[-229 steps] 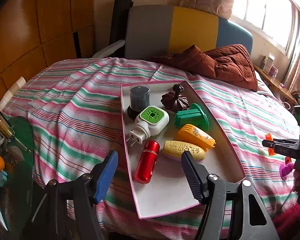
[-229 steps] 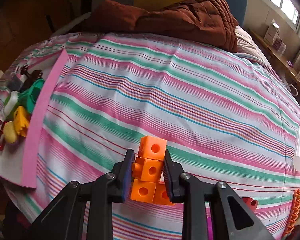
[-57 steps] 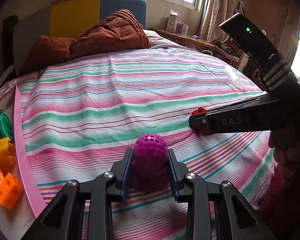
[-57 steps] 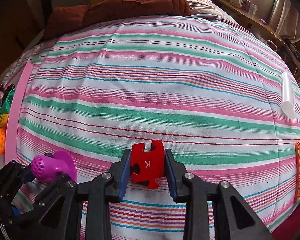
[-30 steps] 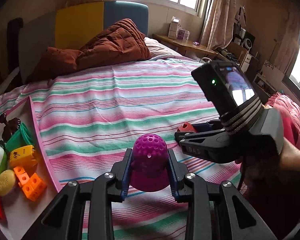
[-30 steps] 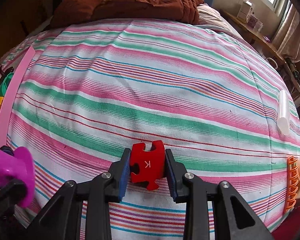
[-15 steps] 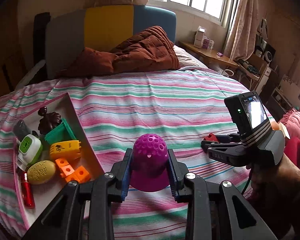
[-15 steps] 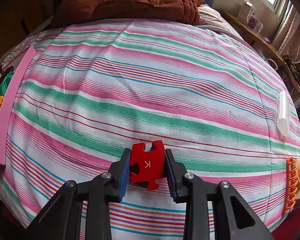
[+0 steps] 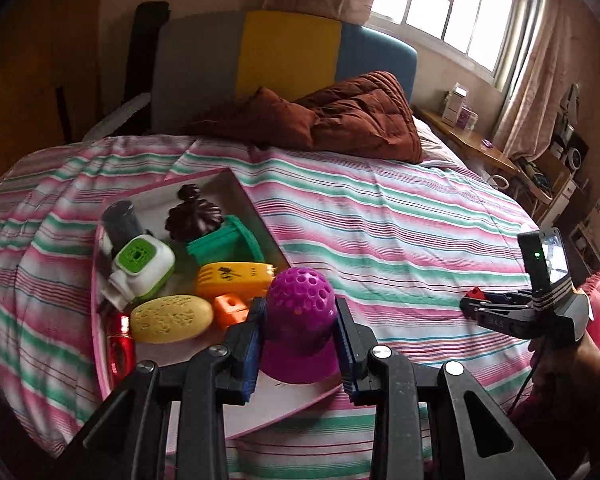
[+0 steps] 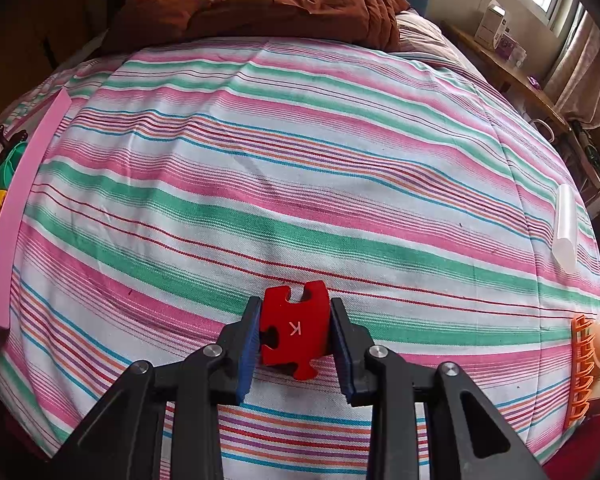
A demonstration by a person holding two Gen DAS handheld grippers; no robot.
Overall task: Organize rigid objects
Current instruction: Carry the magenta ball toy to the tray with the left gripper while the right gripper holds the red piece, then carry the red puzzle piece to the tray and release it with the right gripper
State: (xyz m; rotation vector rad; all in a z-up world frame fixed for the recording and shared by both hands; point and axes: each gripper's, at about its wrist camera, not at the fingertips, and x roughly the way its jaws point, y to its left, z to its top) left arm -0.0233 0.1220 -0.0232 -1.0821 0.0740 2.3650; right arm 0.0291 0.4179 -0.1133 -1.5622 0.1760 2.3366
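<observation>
My left gripper (image 9: 300,336) is shut on a purple perforated ball-shaped toy (image 9: 300,312), held over the near right part of the pink-rimmed tray (image 9: 260,216). In the tray lie a yellow oval (image 9: 172,318), a red cylinder (image 9: 120,346), an orange cube block (image 9: 230,310), a yellow case (image 9: 232,276), a green spool (image 9: 224,242), a white-and-green plug-in device (image 9: 142,266), a dark cylinder (image 9: 120,222) and a brown ornament (image 9: 194,216). My right gripper (image 10: 294,334) is shut on a red puzzle piece (image 10: 296,328) marked K, just above the striped bedspread (image 10: 300,160); the right gripper (image 9: 466,304) also shows at the right of the left wrist view.
A brown quilt (image 9: 332,120) lies at the head of the bed. A clear tube (image 10: 565,228) rests near the bed's right edge, and an orange comb-like piece (image 10: 582,372) lies at the far right. The tray's pink rim (image 10: 20,200) shows at the left. A person's hand (image 9: 572,364) holds the right gripper.
My left gripper has swung left with the purple toy, from over the bedspread to over the tray. The right gripper and its red piece have stayed still.
</observation>
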